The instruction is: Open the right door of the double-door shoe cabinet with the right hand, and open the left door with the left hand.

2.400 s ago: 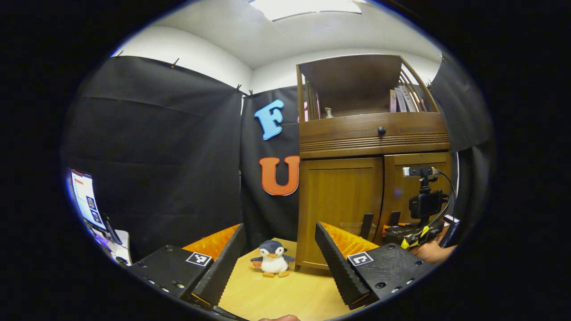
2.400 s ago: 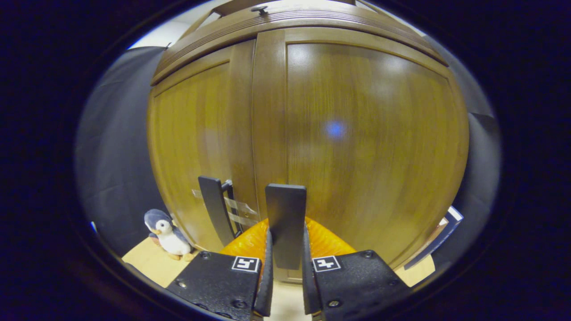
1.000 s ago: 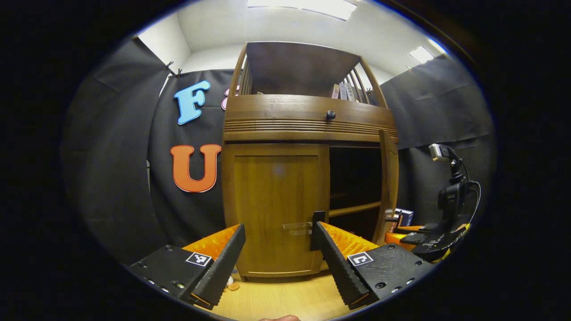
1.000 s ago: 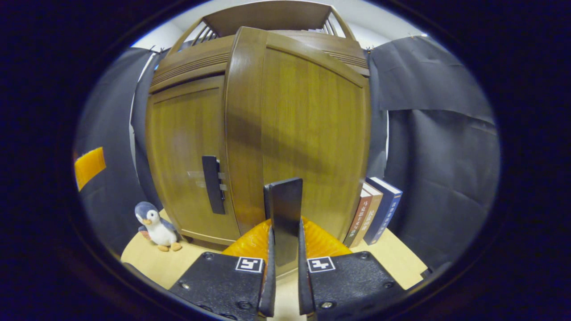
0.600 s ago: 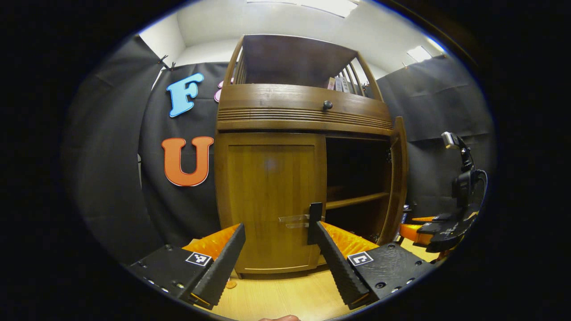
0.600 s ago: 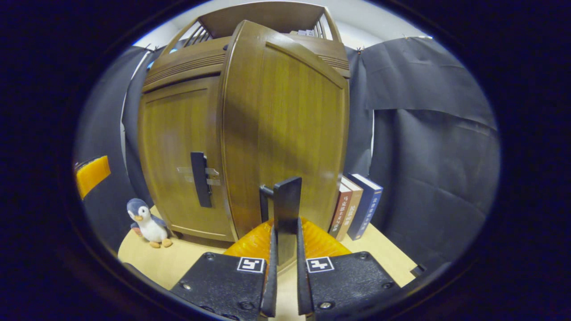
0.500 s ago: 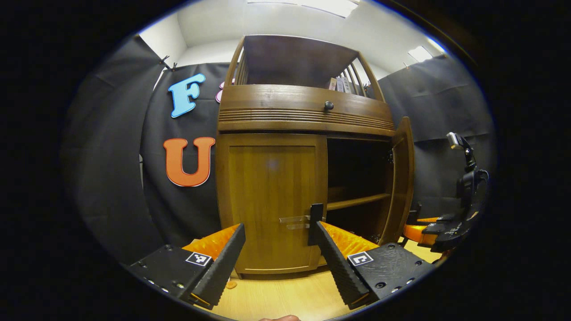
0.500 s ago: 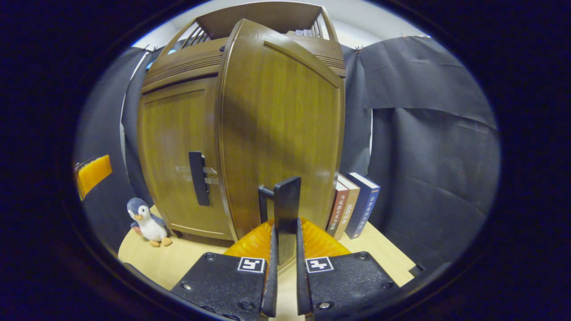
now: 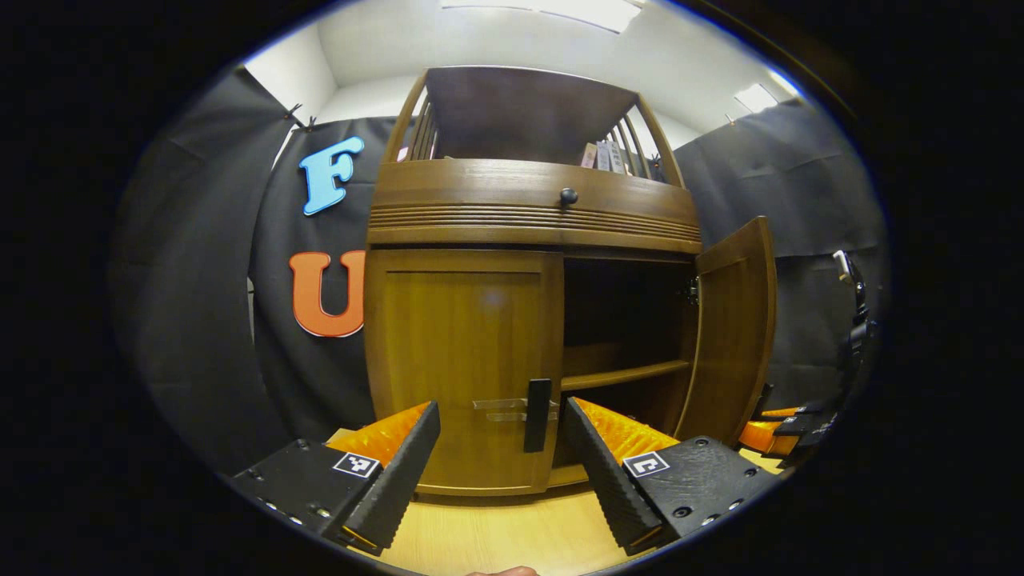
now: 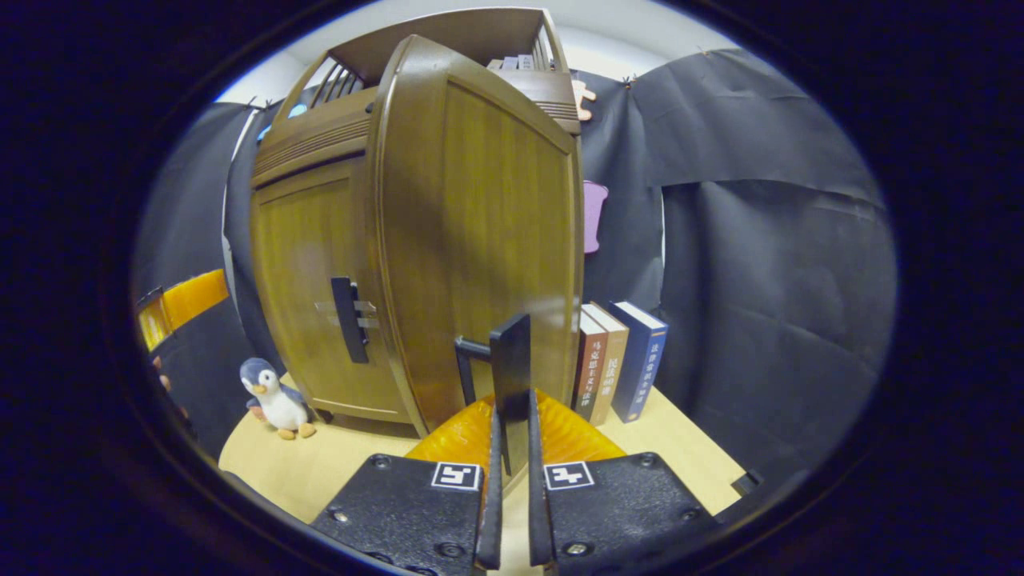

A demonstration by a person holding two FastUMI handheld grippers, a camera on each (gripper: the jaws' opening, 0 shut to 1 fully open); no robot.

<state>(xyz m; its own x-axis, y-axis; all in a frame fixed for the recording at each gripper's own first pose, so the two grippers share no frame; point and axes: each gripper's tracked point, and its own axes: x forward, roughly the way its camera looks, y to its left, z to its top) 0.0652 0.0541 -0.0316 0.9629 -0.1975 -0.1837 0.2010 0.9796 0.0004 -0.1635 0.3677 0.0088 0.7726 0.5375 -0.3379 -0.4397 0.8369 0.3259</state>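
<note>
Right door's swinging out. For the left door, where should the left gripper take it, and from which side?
Take the left door by its black vertical handle, which stands off the panel near the door's inner edge. Come straight in from the front with the open left gripper, one finger on each side of the bar: it is upright and narrow, so a sideways pinch should fit.

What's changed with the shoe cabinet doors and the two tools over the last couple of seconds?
The right tool, shut on the right door's handle, swung the right door from closed to wide open. The left tool, open, moved in front of the left door's handle. The left door stayed closed.
</note>
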